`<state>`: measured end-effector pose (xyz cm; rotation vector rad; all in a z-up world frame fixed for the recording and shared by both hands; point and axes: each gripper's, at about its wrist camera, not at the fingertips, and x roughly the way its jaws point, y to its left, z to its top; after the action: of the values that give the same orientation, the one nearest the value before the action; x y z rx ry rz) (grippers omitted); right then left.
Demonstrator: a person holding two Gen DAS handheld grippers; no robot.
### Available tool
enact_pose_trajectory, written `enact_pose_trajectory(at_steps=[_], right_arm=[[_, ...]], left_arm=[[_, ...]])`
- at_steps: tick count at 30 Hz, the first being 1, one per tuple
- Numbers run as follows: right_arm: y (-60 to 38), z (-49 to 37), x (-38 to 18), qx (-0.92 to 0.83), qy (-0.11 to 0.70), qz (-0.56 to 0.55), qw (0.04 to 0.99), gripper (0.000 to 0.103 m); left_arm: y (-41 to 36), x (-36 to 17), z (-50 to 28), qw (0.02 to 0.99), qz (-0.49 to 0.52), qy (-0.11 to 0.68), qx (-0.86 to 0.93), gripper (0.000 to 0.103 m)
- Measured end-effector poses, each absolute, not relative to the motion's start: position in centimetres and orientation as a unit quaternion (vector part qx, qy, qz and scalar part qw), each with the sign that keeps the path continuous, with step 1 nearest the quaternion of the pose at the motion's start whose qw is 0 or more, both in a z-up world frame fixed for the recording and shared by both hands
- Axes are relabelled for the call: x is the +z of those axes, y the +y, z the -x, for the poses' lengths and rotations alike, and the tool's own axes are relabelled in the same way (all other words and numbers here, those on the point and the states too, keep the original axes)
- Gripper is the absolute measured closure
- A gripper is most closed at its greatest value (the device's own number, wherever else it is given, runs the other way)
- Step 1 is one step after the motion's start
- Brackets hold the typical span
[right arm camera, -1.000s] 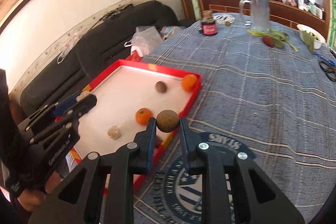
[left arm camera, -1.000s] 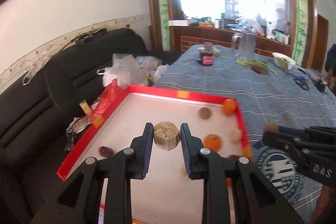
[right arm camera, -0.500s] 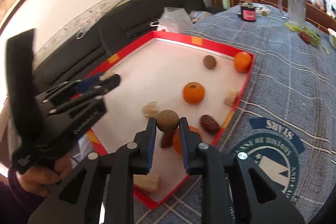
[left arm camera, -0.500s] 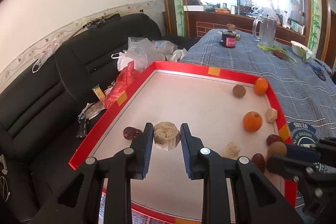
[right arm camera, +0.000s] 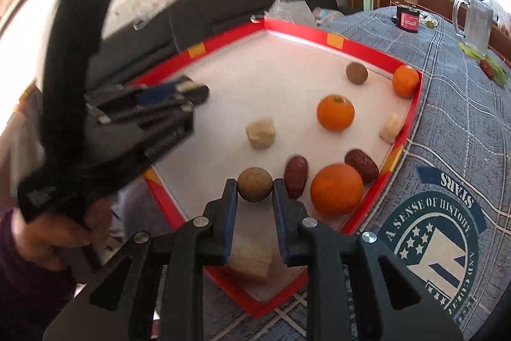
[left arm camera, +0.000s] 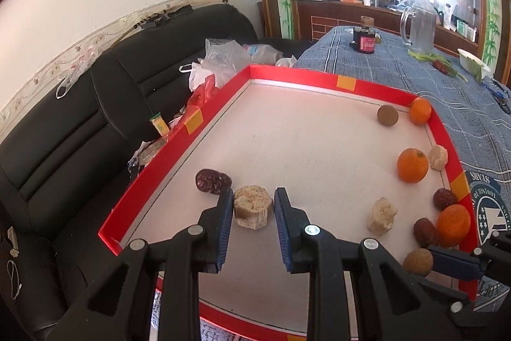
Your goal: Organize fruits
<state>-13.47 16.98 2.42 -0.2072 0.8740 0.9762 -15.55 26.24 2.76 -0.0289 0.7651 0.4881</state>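
Both grippers now lower over red tray (left arm camera: 204, 130), left gripper (left arm camera: 252, 206) clamped on beige chunk (left arm camera: 254, 210) beside red date (left arm camera: 212, 181), right gripper (right arm camera: 255, 184) clamped on brown ball (right arm camera: 255, 183) near orange (right arm camera: 337, 189).

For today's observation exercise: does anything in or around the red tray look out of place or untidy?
Nothing is spilled or damaged. The fruits lie scattered in the red tray, unsorted: oranges, dark dates and pale chunks are mixed along one side. Plastic bags clutter the black sofa beside it.
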Motion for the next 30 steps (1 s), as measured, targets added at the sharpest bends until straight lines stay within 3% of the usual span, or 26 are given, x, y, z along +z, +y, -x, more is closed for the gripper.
enact_pose_trajectory(at_steps=[2,6,13,17,25,28,30], right_arm=[[16.8,13.3,2.4,0.456,0.407,0.094,0.786,0.078],[17.0,13.3,2.4,0.457,0.407,0.103,0.784,0.077],[16.6,14.5,3.0,0.458,0.391,0.126,0.788,0.058],[14.8,14.4,4.2,0.457,0.377,0.1,0.8,0.057],[10.4,13.9,6.9,0.426,0.34,0.052,0.836,0.051],[8.6,13.9,7.7,0.411,0.328,0.033,0.85,0.045],[7.2,14.1,8.3,0.4,0.317,0.017,0.86,0.041]], left_arm=[[26.2,2.6,15.5,0.895,0.01,0.374,0.242,0.073],[25.9,2.6,15.7,0.893,0.002,0.373,0.252,0.049],[25.1,3.6,16.4,0.897,-0.006,0.358,0.261,0.035],[24.5,4.7,17.0,0.901,-0.006,0.343,0.266,0.025],[21.8,7.3,18.3,0.91,-0.027,0.313,0.27,0.018],[20.4,8.4,19.2,0.914,-0.041,0.295,0.276,0.002],[19.3,9.2,19.9,0.919,-0.052,0.278,0.276,0.0]])
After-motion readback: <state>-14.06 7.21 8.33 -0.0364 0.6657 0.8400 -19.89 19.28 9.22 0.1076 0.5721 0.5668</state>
